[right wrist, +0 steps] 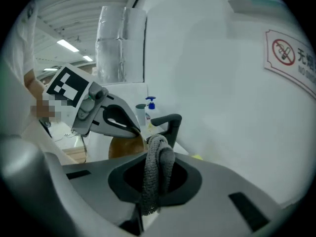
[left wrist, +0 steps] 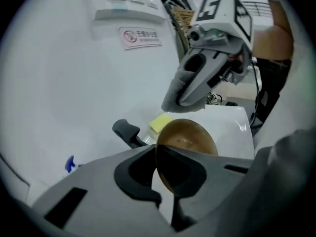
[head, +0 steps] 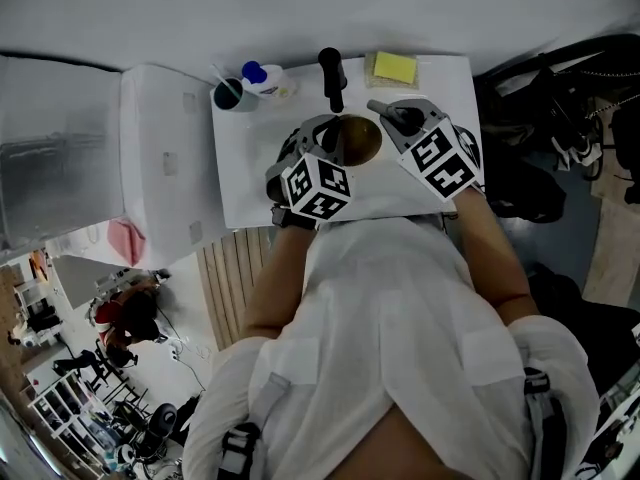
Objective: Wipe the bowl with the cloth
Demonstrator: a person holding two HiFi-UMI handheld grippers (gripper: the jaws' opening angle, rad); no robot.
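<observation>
The bowl point(head: 360, 143) is brown, smooth and shallow. It is held up on edge over the white table point(head: 260, 183), just in front of the person. It looks to be clear of the tabletop, though the head view is too steep to be sure.

The left gripper point(left wrist: 159, 154) has its jaws pressed together on the near rim of the bowl, so the hollow side faces the other hand. The right gripper point(right wrist: 158, 149) pinches a grey knitted cloth point(right wrist: 155, 174), which is bunched into a thick fold that sticks out past the jaw tips, just beside the far rim of the bowl.

Judging by its look, the bowl is stiff, light and rather slippery. With the pinch on its thin rim alone, it may swing when the cloth pushes on it. A deep bite on the rim, with the wiping pressure aimed back toward that grip, should keep it steady. The cloth is soft and limp, so only the part close to the jaws will press with any force.

Beyond the bowl stands a black handle point(head: 332, 76), with a yellow sponge point(head: 393, 66) to its right. A dark cup point(head: 230, 96) and a blue-capped bottle point(head: 265, 78) are further to the left of the bowl.
</observation>
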